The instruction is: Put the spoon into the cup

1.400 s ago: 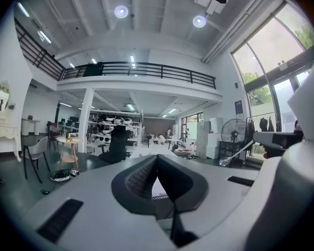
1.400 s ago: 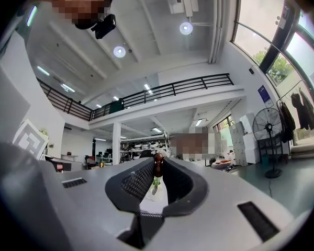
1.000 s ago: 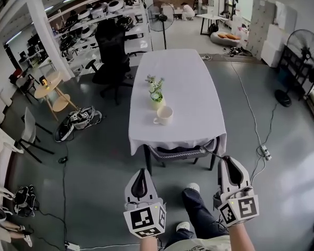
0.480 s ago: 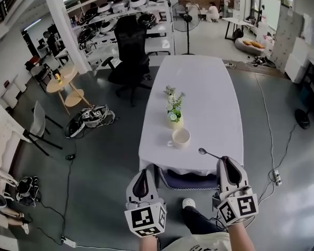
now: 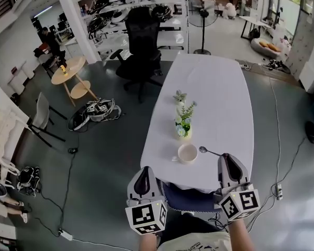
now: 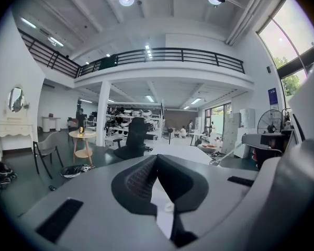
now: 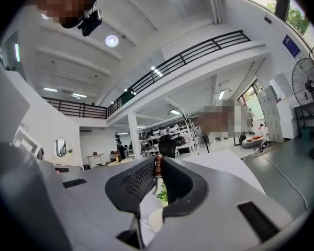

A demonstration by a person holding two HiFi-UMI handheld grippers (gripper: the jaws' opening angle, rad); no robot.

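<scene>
A cream cup (image 5: 188,152) stands near the near end of a long table with a white cloth (image 5: 220,98). Just behind it is a small potted plant (image 5: 183,120). My right gripper (image 5: 226,159) is shut on a metal spoon (image 5: 206,151), whose bowl hangs over the cloth just right of the cup. In the right gripper view the spoon's brown handle end (image 7: 158,166) sticks up between the pressed jaws of the gripper (image 7: 159,159), with the cup (image 7: 156,220) low beyond them. My left gripper (image 5: 144,173) hovers at the table's near edge, left of the cup, jaws together and holding nothing (image 6: 156,158).
A chair (image 5: 188,198) is tucked under the table's near end. A black office chair (image 5: 143,35) stands by the far left side. A round wooden side table (image 5: 68,72), bags (image 5: 97,109) and floor cables lie to the left. Shelves and a fan (image 5: 201,12) are behind.
Both grippers have come forward from over the floor to the table's near end. The spoon stays in the right gripper, its bowl now beside the cup.
</scene>
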